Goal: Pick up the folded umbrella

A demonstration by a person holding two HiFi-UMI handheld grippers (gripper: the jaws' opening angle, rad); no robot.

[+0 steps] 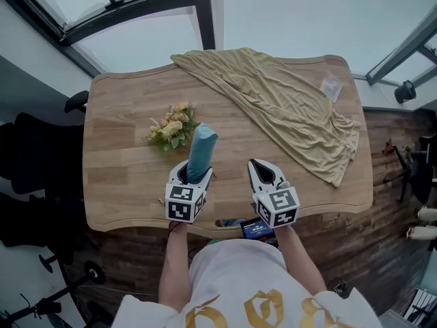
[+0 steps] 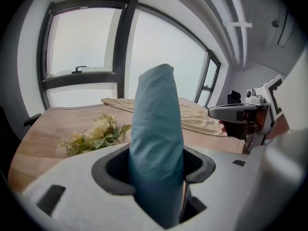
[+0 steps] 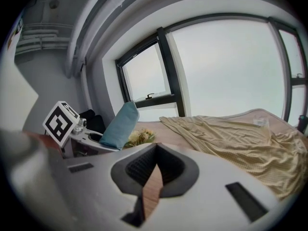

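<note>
Our left tongs (image 1: 191,173) clamp the folded umbrella (image 1: 202,149) near its lower end, clear of the surface (image 1: 123,176), tip toward 12 o'clock; our right tongs (image 1: 263,173), at 3 o'clock, are pinched together, empty. We judge it light, soft-sleeved and slippery, and steadier if gripped at mid-length

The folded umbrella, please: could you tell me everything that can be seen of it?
The folded umbrella is a rounded cylinder in a teal-blue fabric sleeve. It stands tilted, top end pointing up and away from the person, clamped between the jaws of the left gripper above the wooden table. Nothing else visibly touches it; its lower end is hidden.
</note>
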